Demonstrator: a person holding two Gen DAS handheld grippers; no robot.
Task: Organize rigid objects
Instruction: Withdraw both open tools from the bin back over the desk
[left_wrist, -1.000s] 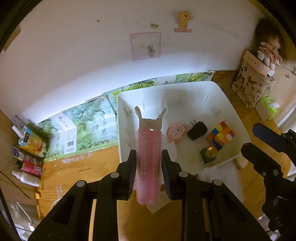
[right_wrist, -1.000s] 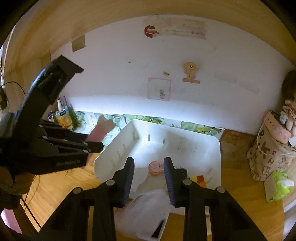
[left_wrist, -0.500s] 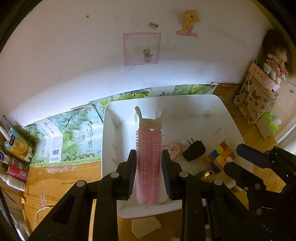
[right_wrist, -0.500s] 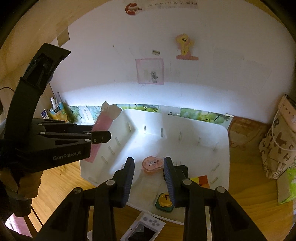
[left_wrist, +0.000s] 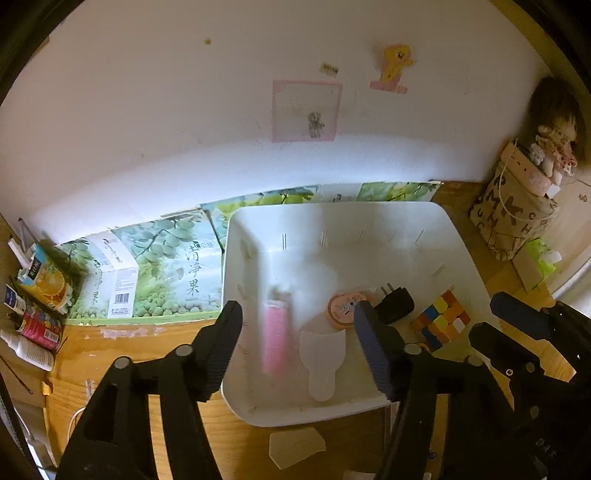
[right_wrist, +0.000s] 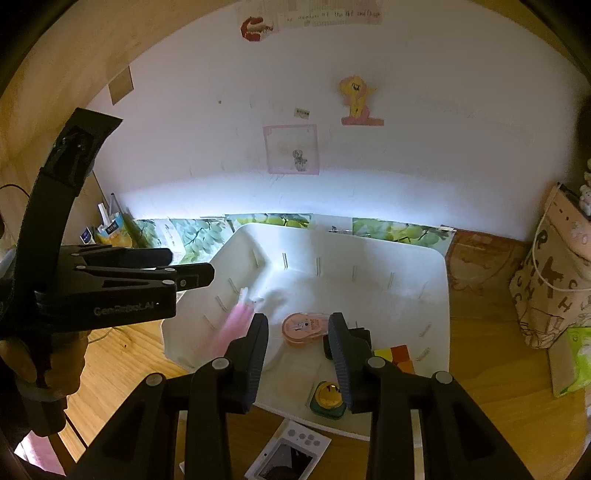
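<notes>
A pink hair-roller clip (left_wrist: 275, 339), blurred, lies loose in the left part of the white bin (left_wrist: 332, 221). Just above it, my left gripper (left_wrist: 298, 308) has its jaws opening with nothing pressed between the pads. The right wrist view shows that gripper (right_wrist: 190, 264) over the bin's left rim and the pink clip (right_wrist: 236, 325) below it. The bin also holds a round pink case (left_wrist: 345, 308), a black plug (left_wrist: 395, 304), a colour cube (left_wrist: 441, 321) and a small green-and-gold item (right_wrist: 328, 400). My right gripper (right_wrist: 299, 318) hangs shut and empty over the bin's near edge.
Flattened green fruit cartons (left_wrist: 159, 269) lean on the wall behind the bin. Cans and bottles (left_wrist: 37, 325) crowd the left edge. A lettered bag (left_wrist: 513, 218) and green tissue pack (left_wrist: 539, 258) stand at right. A white handheld device (right_wrist: 291, 458) lies before the bin.
The left gripper opened and the pink clip dropped out of it into the bin. The right gripper drifted a little closer to the bin, still shut.
</notes>
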